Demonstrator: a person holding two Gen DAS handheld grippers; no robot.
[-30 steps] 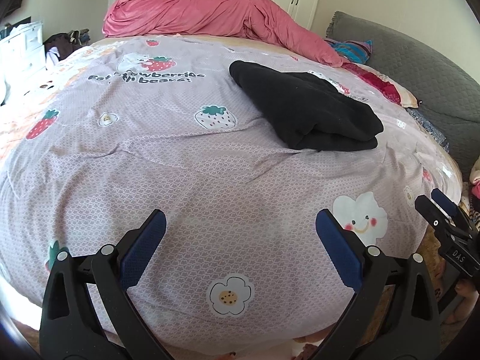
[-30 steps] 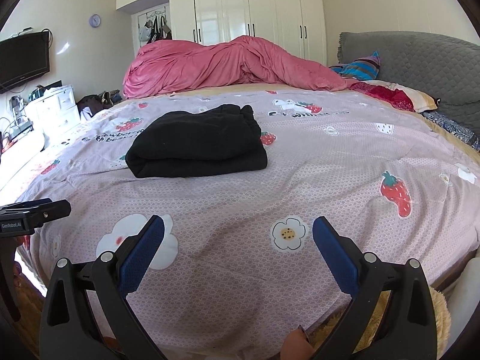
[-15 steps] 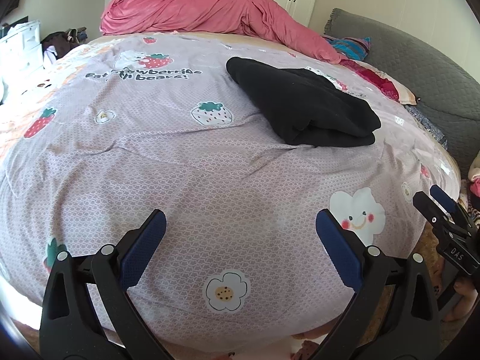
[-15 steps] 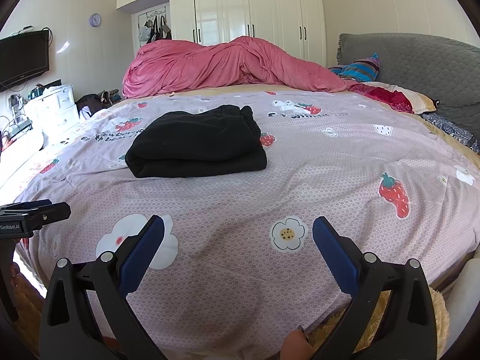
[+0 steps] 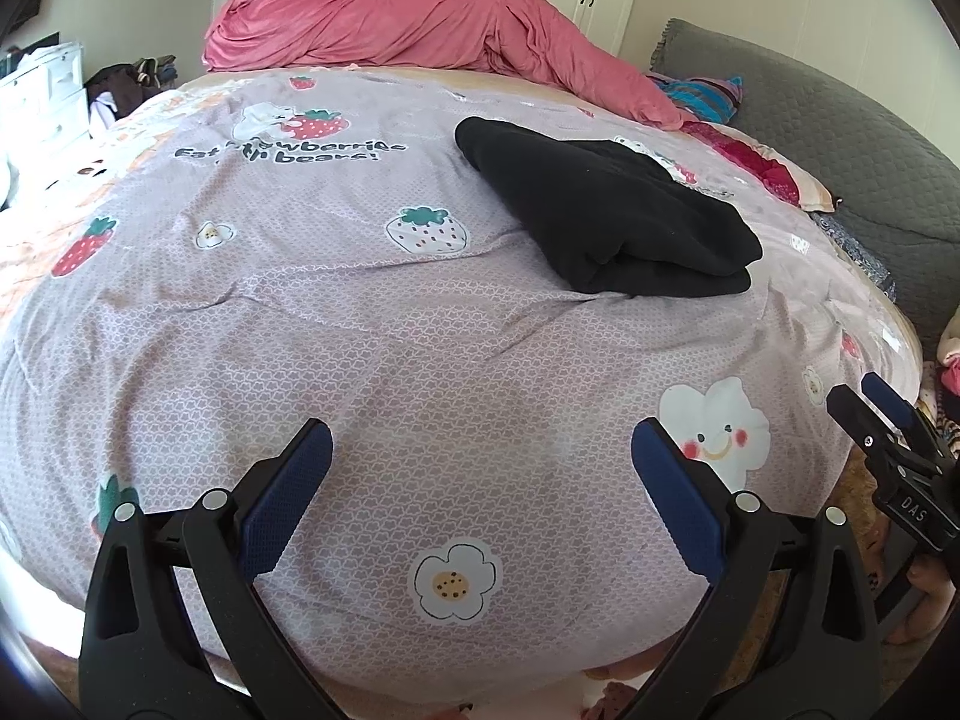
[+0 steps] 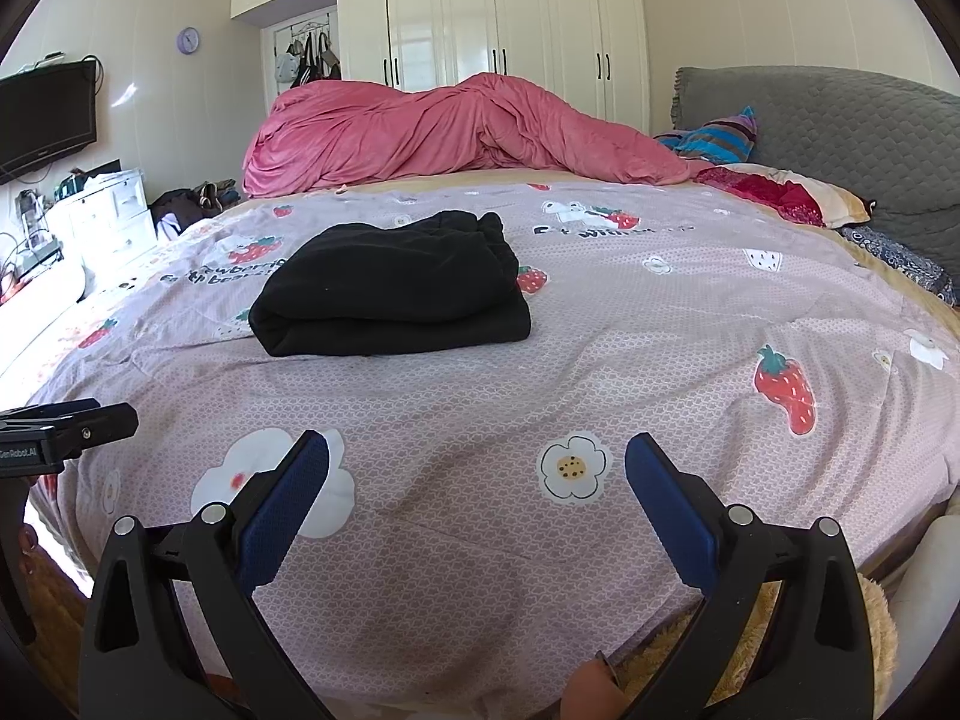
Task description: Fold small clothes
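In the upper middle of the left wrist view, a black garment [image 5: 606,216] is seen lying folded on the bed [image 5: 360,330], its stacked layers turned toward the lower edge of the frame. In the right wrist view the same bundle sits left of centre, with the thick rounded fold facing the camera. The left gripper [image 5: 480,468] is held at the bottom of its frame with its blue pads set wide apart and nothing between them; the right gripper [image 6: 477,474] is likewise spread and empty, low over the near edge of the bed. Both are kept well apart from the garment.

The fold is judged to be essentially done, so the risk lies in any further handling. If only the top layer were pinched, the bundle could be pulled open and the fold lost. If a pad were pushed in low along the thick edge, the patterned cover beneath could be caught with the cloth and dragged into wrinkles, shifting the stack. The soft mattress may also give under pressure, so that the layers slide out of line.
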